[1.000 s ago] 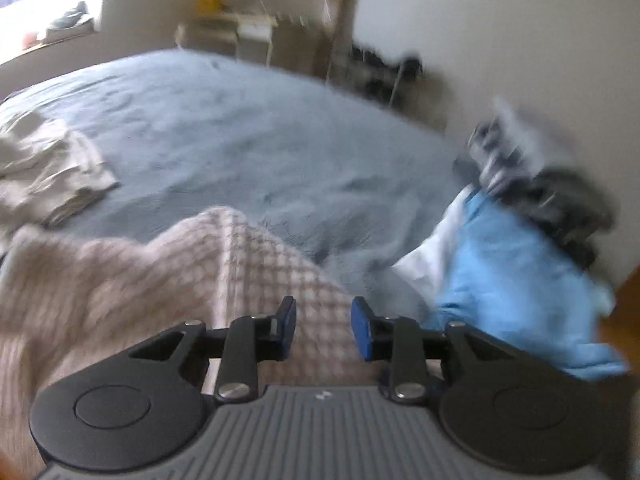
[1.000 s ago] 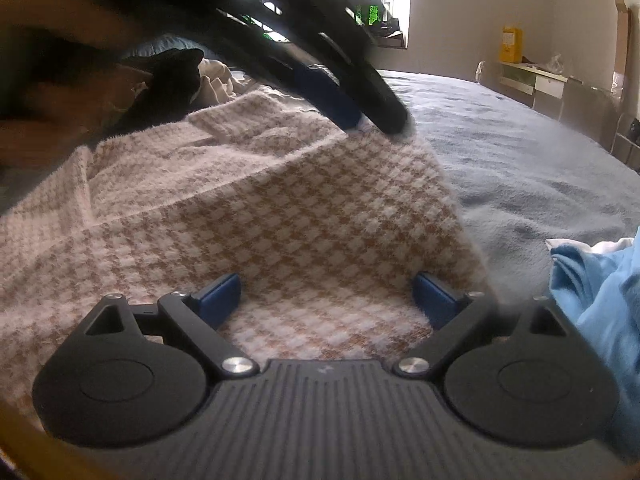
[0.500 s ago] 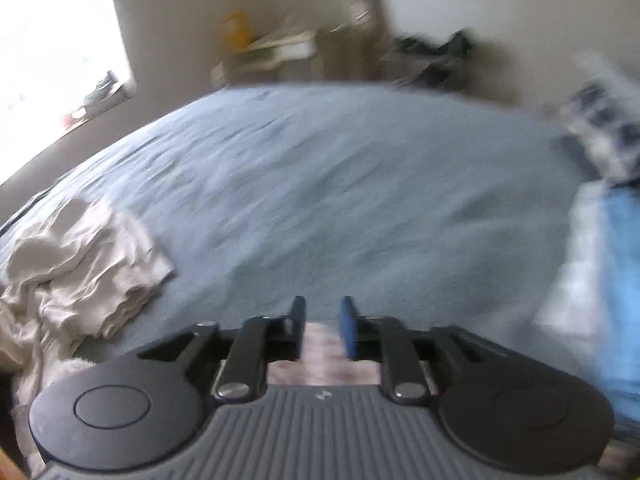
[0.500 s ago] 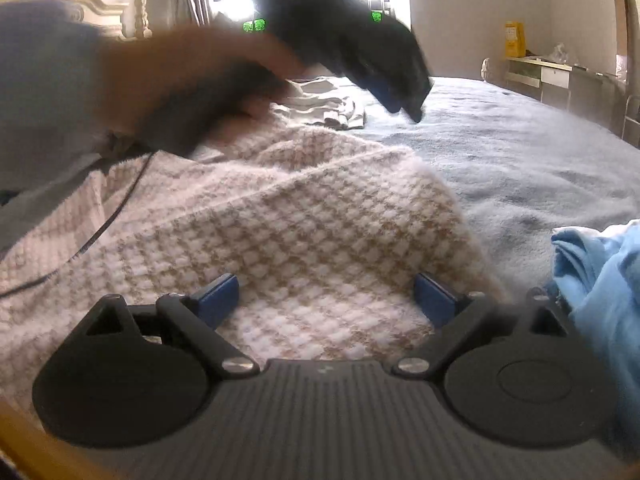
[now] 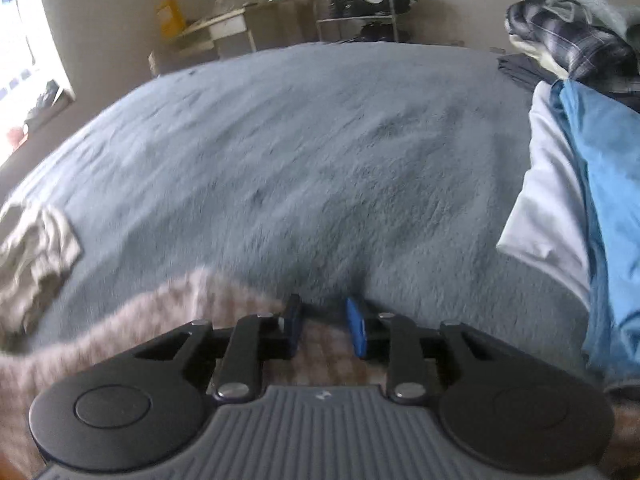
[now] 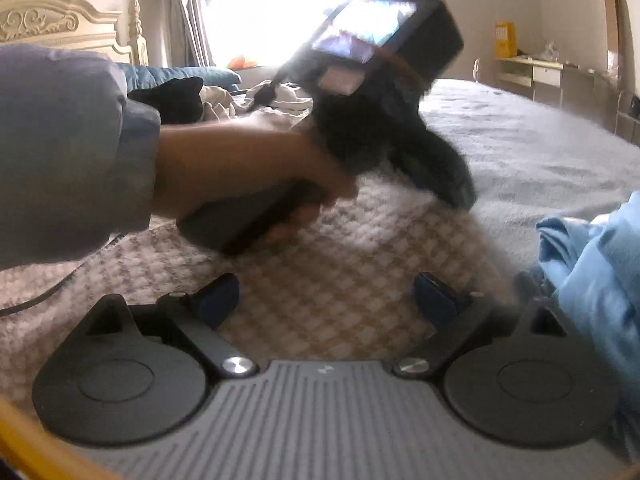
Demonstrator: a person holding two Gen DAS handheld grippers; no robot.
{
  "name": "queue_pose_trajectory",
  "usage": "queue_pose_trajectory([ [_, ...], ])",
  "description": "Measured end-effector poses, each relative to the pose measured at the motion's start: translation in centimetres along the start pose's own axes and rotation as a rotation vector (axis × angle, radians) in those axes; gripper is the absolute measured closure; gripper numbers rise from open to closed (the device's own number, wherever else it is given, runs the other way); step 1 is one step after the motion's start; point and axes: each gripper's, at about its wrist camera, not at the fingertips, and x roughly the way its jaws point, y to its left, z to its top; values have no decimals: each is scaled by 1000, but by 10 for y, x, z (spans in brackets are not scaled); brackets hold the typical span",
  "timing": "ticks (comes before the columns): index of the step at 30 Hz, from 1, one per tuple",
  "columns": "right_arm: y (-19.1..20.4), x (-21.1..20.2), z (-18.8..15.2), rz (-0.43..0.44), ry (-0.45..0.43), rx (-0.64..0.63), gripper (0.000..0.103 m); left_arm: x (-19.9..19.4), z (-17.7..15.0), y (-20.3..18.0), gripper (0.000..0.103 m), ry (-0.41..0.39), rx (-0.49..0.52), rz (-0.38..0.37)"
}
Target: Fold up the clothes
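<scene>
Checked knit (image 6: pixel 332 276) spread on the bed (image 5: pixel 320 152), near edge under both tools, far edge humped up below the left gripper (image 5: pixel 323 326). Soft, thick, limp by the look of it; light enough to lift by one edge, likely to sag and drag on the fuzzy cover rather than slide. Best taken at a hem or corner, both layers pinched together, never mid-panel.

Left jaws narrowed to a small gap over the knit's far edge; whether cloth sits between them, cannot tell, since blur smears that spot. In the right view, that tool is a dark smear gripped by a hand (image 6: pixel 248 172). Right gripper (image 6: pixel 326 300) spread wide, empty, hovering over the weave.

Garment type unclear: no sleeves or collar visible, outline cut off at both sides. Blue cloth (image 6: pixel 592 264) just beside on the right, partly out of frame; pale heap (image 5: pixel 36 252) well apart on the left, blurred.
</scene>
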Motion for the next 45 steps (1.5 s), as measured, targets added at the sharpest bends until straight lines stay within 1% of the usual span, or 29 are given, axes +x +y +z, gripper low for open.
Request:
queue_pose_trajectory([
  [1, 0, 0, 0, 1, -1, -3, 8, -13, 2, 2, 76, -11, -26, 3],
  [2, 1, 0, 0, 0, 1, -7, 7, -28, 3, 4, 69, -25, -66, 4],
  [3, 2, 0, -1, -2, 3, -11, 7, -43, 0, 7, 60, -40, -96, -8],
  [5, 1, 0, -1, 2, 1, -8, 7, -73, -13, 8, 53, -42, -119, 3],
  [7, -2, -2, -2, 13, -4, 8, 7, -97, -34, 11, 53, -34, -150, 18],
  [9, -5, -4, -2, 27, -8, 29, 7, -121, -62, 20, 53, -34, -214, 28],
  [12, -7, -3, -2, 31, -5, 40, 7, -167, -110, 32, 53, -51, -373, 23],
  [14, -5, -1, -1, 19, 6, 25, 7, -195, -142, 27, 52, -52, -401, 8],
  [15, -4, 0, 0, 14, 11, 17, 5, -206, -158, 24, 49, -52, -413, -10],
  [16, -3, 2, 1, 14, 16, 10, 4, -215, -173, 22, 49, -53, -428, -32],
  [17, -2, 3, 2, 11, 22, 5, 4, -222, -190, 22, 45, -54, -456, -51],
  [19, 1, 5, 4, -3, 32, -12, 4, -234, -223, 22, 44, -59, -525, -86],
  [21, 6, 6, 4, -22, 45, -40, 3, -252, -250, 20, 47, -77, -528, -71],
  [23, 9, 9, 4, -39, 58, -66, 3, -268, -266, 10, 48, -100, -481, -45],
  [25, 10, 11, 4, -49, 65, -81, 2, -281, -280, -3, 48, -80, -452, -15],
  [26, 10, 12, 4, -51, 67, -84, 2, -288, -286, -7, 47, -83, -444, -5],
  [28, 10, 11, 3, -55, 70, -87, 2, -298, -288, -9, 47, -80, -445, 8],
  [29, 10, 11, 3, -60, 74, -90, 2, -304, -285, -9, 47, -103, -444, 8],
  [31, 12, 12, 3, -70, 77, -97, 2, -318, -277, -6, 45, -173, -439, 4],
  [32, 13, 12, 3, -73, 78, -101, 2, -322, -272, -6, 42, -206, -431, 3],
  [33, 13, 12, 3, -75, 79, -103, 2, -319, -267, -6, 39, -225, -419, 5],
  [35, 12, 12, 3, -73, 82, -101, 2, -305, -260, -6, 39, -238, -402, 6],
  [36, 12, 12, 3, -73, 82, -101, 2, -294, -260, -6, 39, -226, -407, -5],
  [37, 12, 12, 3, -73, 82, -100, 2, -281, -262, -5, 39, -199, -422, -17],
  [38, 12, 12, 3, -73, 83, -100, 2, -271, -268, -5, 39, -177, -437, -24],
  [39, 13, 12, 3, -75, 84, -102, 2, -269, -275, -6, 39, -182, -449, -28],
  [40, 13, 11, 3, -77, 85, -105, 2, -271, -282, -6, 39, -196, -460, -32],
  [44, 14, 12, 3, -77, 85, -106, 1, -286, -315, -6, 40, -213, -531, -43],
  [45, 15, 12, 3, -77, 86, -106, 1, -289, -320, -5, 40, -199, -545, -39],
])
